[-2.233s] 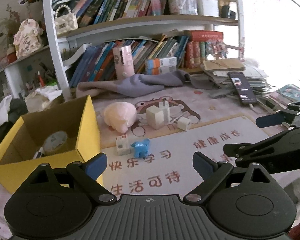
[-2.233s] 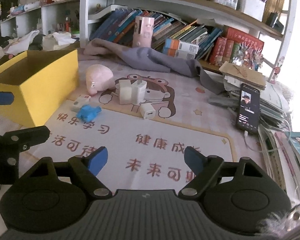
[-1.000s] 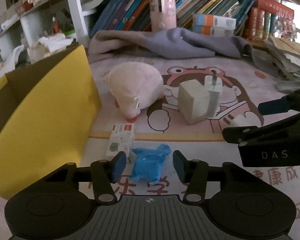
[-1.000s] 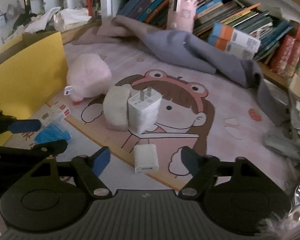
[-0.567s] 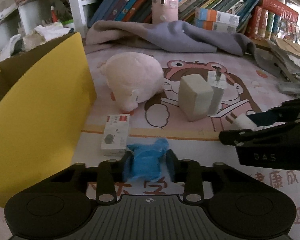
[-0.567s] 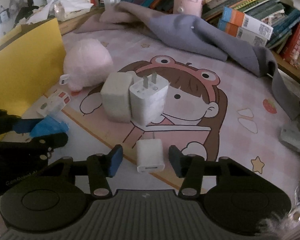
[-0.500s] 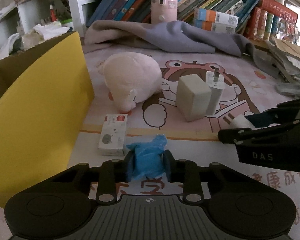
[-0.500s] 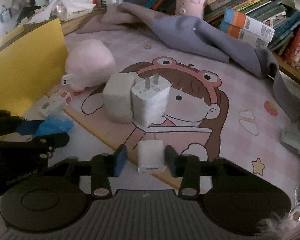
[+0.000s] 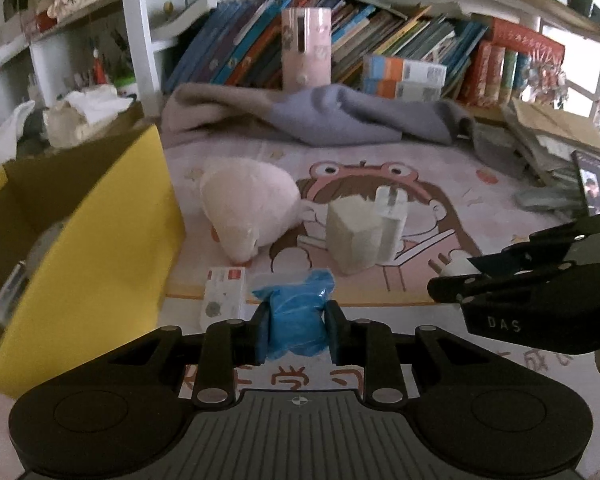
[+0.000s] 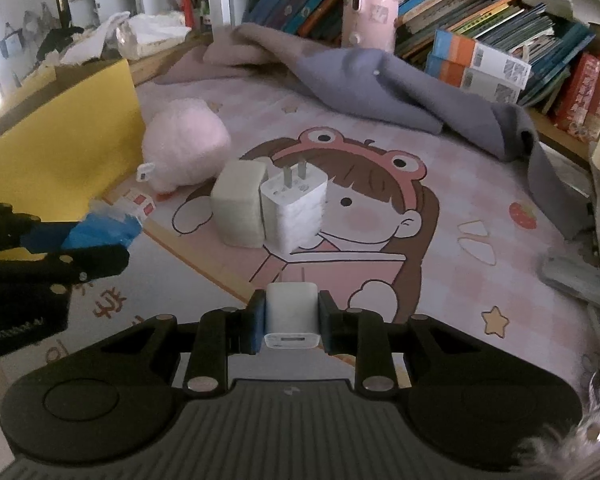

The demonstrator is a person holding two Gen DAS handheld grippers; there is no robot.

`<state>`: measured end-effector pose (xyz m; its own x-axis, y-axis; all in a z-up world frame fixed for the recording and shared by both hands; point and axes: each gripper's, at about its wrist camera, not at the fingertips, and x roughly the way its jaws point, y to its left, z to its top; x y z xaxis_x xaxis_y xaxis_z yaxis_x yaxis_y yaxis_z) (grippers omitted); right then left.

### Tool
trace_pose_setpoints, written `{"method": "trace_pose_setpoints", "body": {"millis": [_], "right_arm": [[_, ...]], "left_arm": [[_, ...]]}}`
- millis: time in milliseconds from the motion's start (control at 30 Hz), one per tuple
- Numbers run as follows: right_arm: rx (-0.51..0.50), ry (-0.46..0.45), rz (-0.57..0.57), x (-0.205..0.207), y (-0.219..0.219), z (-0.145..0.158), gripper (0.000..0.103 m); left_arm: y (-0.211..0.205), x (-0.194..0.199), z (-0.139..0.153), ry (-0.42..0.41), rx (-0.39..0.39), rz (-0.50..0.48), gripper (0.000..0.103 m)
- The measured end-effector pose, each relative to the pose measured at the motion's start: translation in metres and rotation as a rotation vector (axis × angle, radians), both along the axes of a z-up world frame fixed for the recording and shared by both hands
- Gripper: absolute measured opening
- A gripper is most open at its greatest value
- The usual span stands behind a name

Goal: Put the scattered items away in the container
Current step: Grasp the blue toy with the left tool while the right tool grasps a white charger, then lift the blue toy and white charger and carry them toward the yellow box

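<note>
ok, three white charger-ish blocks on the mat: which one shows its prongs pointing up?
The white plug charger, standing against the duller cream block. Its two metal prongs stick up; the small white charger in the right hand-held gripper shows a port face instead.

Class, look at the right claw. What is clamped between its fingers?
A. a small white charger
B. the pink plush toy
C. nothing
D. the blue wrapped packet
A: in the right wrist view the right claw is shut on the small white charger, its fingers pressing both sides.
</note>
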<state>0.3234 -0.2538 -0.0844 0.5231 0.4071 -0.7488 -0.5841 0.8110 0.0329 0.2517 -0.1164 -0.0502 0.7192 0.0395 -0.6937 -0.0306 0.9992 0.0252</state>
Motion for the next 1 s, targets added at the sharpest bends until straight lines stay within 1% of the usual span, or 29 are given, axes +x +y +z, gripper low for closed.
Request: {"method": "trace_pose_setpoints", "body": {"millis": [100,433,567,767,1000], "right_arm": [[0.011,-0.016,0.003,-0.010,-0.005,0.009,0.025],[0.029,-0.064,0.011,-0.049,-0.018,0.044,0.025],[0.041,-0.069,-0.017,-0.066,-0.020,0.054,0.025],[0.057,-0.083,-0.072,-0.092,-0.016,0.066,0.025],[0.052,-0.108,-0.128,-0.120,0.001,0.075,0.025]], "left_arm": [[-0.001,-0.011,0.010,-0.018,-0.001,-0.010,0.026],[-0.004,-0.048,0.042,-0.091,-0.043,-0.049,0.026],[-0.003,-0.064,0.048,-0.098,-0.072,-0.090,0.026],[0.005,-0.078,0.057,-0.121,-0.074,-0.157,0.026],[0.025,-0.097,0.065,-0.154,-0.081,-0.215,0.026]]}}
